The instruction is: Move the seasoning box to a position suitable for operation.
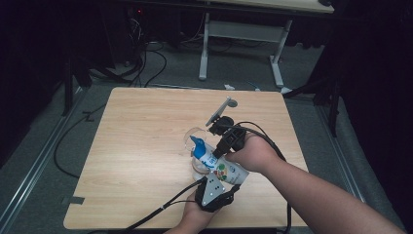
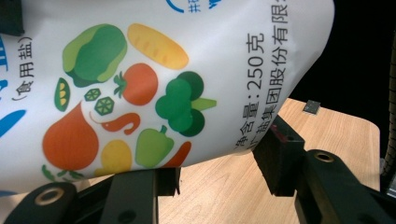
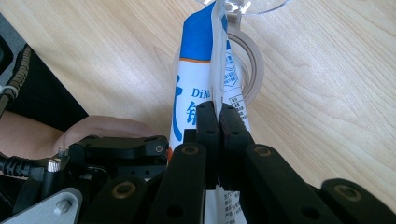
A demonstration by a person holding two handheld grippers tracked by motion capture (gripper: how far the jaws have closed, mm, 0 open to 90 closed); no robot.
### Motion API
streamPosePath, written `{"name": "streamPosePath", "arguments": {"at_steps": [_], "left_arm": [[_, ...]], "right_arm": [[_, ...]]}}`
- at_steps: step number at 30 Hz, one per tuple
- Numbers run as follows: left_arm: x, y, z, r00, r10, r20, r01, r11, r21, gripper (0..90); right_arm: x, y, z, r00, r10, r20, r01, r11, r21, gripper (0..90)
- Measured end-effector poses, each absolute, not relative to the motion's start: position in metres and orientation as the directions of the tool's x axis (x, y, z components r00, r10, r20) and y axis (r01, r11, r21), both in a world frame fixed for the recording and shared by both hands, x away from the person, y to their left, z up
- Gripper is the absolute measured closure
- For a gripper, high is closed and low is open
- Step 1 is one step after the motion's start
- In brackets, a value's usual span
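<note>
The salt bag (image 1: 220,168) — soft, saggy, slippery (spout at eleven o'clock over the glass (image 1: 195,138)) — wants two holds: left gripper (image 1: 213,196) clamps its belly, right gripper (image 3: 219,122) pinches its seam.

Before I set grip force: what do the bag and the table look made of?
Bag: thin glossy plastic film, probably; it creases and shines, with printed vegetables. Table: pale wood or wood-look laminate, matte, with visible grain.
</note>
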State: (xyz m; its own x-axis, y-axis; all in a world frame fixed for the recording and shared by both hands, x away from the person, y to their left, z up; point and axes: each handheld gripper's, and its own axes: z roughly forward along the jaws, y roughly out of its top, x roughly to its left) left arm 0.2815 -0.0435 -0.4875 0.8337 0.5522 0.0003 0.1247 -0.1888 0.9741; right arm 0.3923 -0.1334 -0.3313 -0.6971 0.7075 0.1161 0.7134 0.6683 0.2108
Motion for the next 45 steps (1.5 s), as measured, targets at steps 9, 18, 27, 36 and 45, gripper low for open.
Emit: {"name": "streamPosePath", "arguments": {"at_steps": [9, 18, 27, 36, 45], "left_arm": [[0.2806, -0.0433, -0.4877, 0.836, 0.549, 0.006, 0.116, -0.189, 0.975, 55.6], [0.2805, -0.0432, -0.4872, 0.838, 0.546, 0.007, 0.112, -0.185, 0.976, 55.7], [0.2809, -0.0435, -0.4866, 0.837, 0.547, 0.01, 0.106, -0.18, 0.978, 55.9], [0.2812, -0.0437, -0.4856, 0.837, 0.547, 0.018, 0.097, -0.18, 0.979, 56.2], [0.2813, -0.0437, -0.4865, 0.836, 0.548, 0.028, 0.091, -0.188, 0.978, 56.4]], "right_arm": [[0.392, -0.1335, -0.3314, -0.697, 0.707, 0.117, 0.713, 0.668, 0.211, 89.1], [0.3926, -0.1336, -0.3313, -0.697, 0.708, 0.116, 0.714, 0.668, 0.21, 89.1], [0.3929, -0.1328, -0.3309, -0.686, 0.718, 0.115, 0.724, 0.66, 0.202, 89.1], [0.3927, -0.1326, -0.3292, -0.685, 0.719, 0.115, 0.725, 0.659, 0.202, 89.2], [0.3921, -0.134, -0.3284, -0.694, 0.712, 0.106, 0.715, 0.666, 0.212, 89.3]]}}
